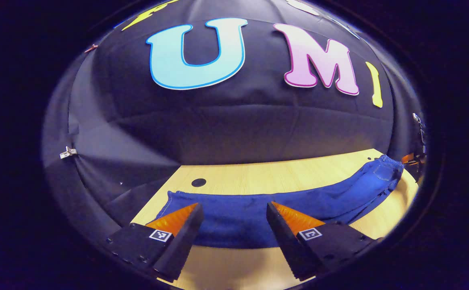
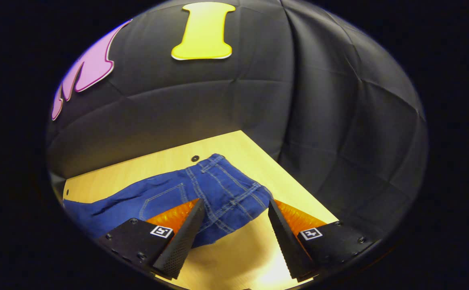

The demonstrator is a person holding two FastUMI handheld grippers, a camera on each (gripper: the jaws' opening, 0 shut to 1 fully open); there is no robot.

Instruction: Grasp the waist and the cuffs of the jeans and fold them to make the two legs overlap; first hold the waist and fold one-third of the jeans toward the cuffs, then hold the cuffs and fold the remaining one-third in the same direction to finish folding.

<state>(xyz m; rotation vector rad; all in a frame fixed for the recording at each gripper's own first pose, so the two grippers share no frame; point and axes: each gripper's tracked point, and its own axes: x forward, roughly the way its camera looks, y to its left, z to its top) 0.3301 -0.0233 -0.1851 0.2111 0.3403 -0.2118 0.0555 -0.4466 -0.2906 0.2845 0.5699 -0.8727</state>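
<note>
One pair of blue jeans (image 1: 258,209) lies stretched across the wooden counter (image 1: 258,177), cuffs to the left, waist to the far right. Two tools hover above it, one over each end. The left tool (image 1: 234,225), spread wide and gripping nothing, hangs over the cuff end. The right tool (image 2: 234,225), equally wide apart and empty, frames the waist (image 2: 226,189) with its stitched pockets; its tips appear clear of the denim, though the angle leaves that uncertain.
</note>
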